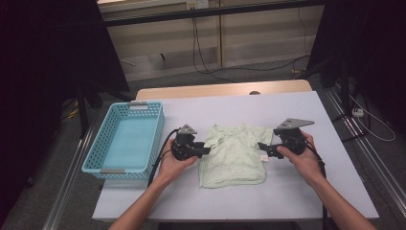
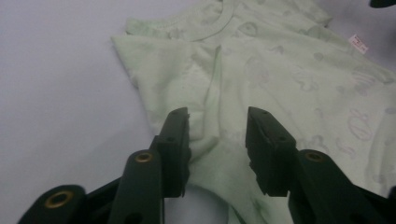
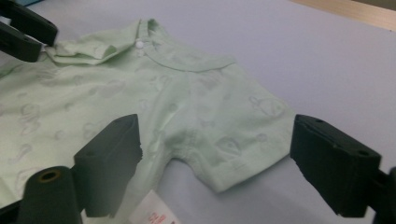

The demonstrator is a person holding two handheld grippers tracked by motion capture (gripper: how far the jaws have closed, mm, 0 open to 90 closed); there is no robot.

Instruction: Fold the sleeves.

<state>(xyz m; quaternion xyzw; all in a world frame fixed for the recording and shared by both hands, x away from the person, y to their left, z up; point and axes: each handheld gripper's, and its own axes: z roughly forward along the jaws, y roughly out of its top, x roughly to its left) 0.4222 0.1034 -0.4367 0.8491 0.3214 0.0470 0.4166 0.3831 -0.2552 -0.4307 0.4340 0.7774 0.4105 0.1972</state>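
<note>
High view: a small pale-green baby T-shirt [image 1: 234, 153] lies flat at the middle of the white table [image 1: 287, 110], neckline toward the top of the frame; a light-blue plastic basket [image 1: 93, 153] stands at centre left, apart from the shirt.
Left gripper [image 1: 203, 151]: at the shirt's left edge, just under the left sleeve. In the left gripper view its jaws stand partly apart with a raised fold of the fabric [image 2: 212, 116] between them; the pads do not clearly press it, so it counts as open, not gripping.
Right gripper [image 1: 262, 148]: at the shirt's right edge, beside the white label [image 1: 264, 156]. In the right gripper view its jaws stand wide, straddling the right sleeve [image 3: 233, 154], nothing pinched.
Step in hand: judged as the start of a fold, both tools set at the two sleeves.
Next move calls for: each pair of jaws to close on its sleeve edge with a firm bite of cloth, then both sides to lift evenly and come inward.
Risk: thin cloth may slip from the pads or bunch.
</note>
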